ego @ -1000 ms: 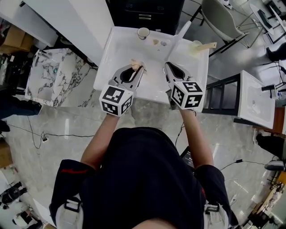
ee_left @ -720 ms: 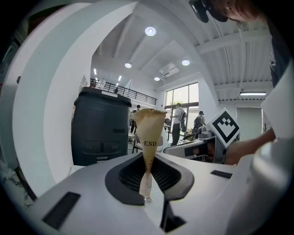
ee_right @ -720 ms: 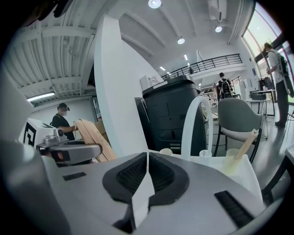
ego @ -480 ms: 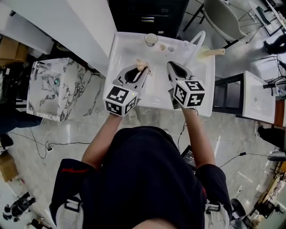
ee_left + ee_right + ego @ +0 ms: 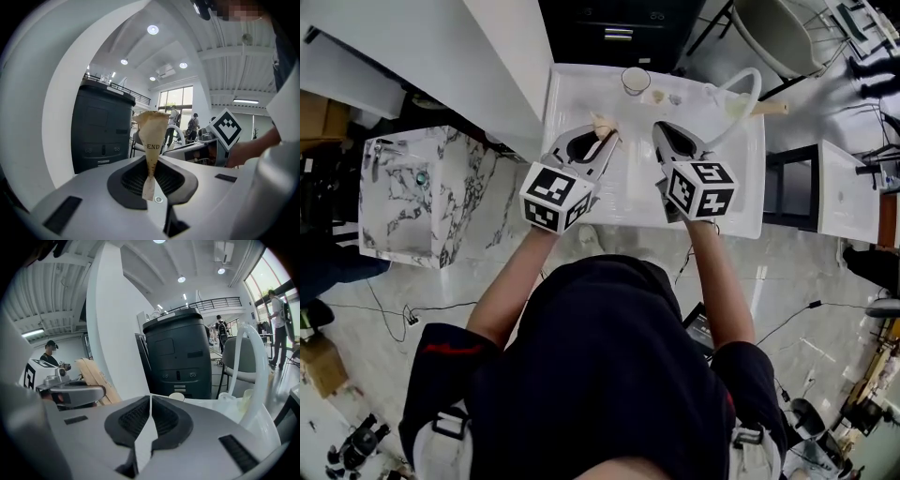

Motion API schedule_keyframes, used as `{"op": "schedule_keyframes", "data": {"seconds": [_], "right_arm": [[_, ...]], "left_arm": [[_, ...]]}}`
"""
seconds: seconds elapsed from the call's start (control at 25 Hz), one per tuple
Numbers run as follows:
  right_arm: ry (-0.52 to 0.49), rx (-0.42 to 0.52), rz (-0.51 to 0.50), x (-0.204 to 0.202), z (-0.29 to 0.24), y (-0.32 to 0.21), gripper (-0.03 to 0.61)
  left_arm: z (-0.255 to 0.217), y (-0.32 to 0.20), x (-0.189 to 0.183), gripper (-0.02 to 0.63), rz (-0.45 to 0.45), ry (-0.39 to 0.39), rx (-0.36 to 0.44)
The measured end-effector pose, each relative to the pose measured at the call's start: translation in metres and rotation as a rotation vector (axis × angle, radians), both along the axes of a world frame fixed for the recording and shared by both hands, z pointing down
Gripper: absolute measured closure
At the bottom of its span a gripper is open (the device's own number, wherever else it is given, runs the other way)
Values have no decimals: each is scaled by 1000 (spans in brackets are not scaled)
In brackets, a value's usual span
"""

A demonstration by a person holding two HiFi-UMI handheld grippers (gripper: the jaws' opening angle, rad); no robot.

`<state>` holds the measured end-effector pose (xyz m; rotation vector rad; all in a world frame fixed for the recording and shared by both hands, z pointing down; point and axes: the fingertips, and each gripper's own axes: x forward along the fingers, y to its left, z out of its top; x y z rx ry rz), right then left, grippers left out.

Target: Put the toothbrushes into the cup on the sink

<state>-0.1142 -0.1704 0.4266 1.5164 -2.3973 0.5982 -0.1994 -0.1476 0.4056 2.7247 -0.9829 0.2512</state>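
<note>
Both grippers hover over the white sink (image 5: 572, 202). My left gripper (image 5: 606, 142) (image 5: 151, 174) is shut on a beige paper-wrapped toothbrush (image 5: 602, 126) (image 5: 152, 133) that sticks up past the jaws, with "END" printed on it. My right gripper (image 5: 662, 133) (image 5: 150, 409) is beside it, shut with nothing between its jaws. The small white cup (image 5: 635, 81) (image 5: 176, 396) stands on the sink's back rim, beyond both grippers. In the right gripper view, the left gripper (image 5: 70, 392) and its toothbrush (image 5: 96, 379) appear at the left.
A white arched faucet (image 5: 742, 86) (image 5: 248, 357) rises at the sink's back right, with a wooden-handled item (image 5: 769, 109) by it. Small bits (image 5: 660, 96) lie near the cup. A dark cabinet (image 5: 619, 26) stands behind, a white wall panel (image 5: 441, 56) and a marble unit (image 5: 412, 197) to the left.
The head view has shifted a little. Both grippers remain over the basin, slightly nearer the cup. The left still holds the wrapped toothbrush and the right stays shut.
</note>
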Motion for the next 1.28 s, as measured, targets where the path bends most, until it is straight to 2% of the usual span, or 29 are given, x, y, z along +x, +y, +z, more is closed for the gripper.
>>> {"op": "schedule_keyframes", "data": {"seconds": [0.2, 0.76, 1.28], "right_arm": [[14, -21, 4, -4, 5, -1, 538], [-1, -41, -9, 5, 14, -33, 538], [-18, -81, -48, 9, 31, -74, 538]], "left_arm": [[3, -9, -6, 569, 1, 16, -6], [16, -35, 10, 569, 9, -10, -39], [23, -89, 25, 569, -32, -12, -60]]}}
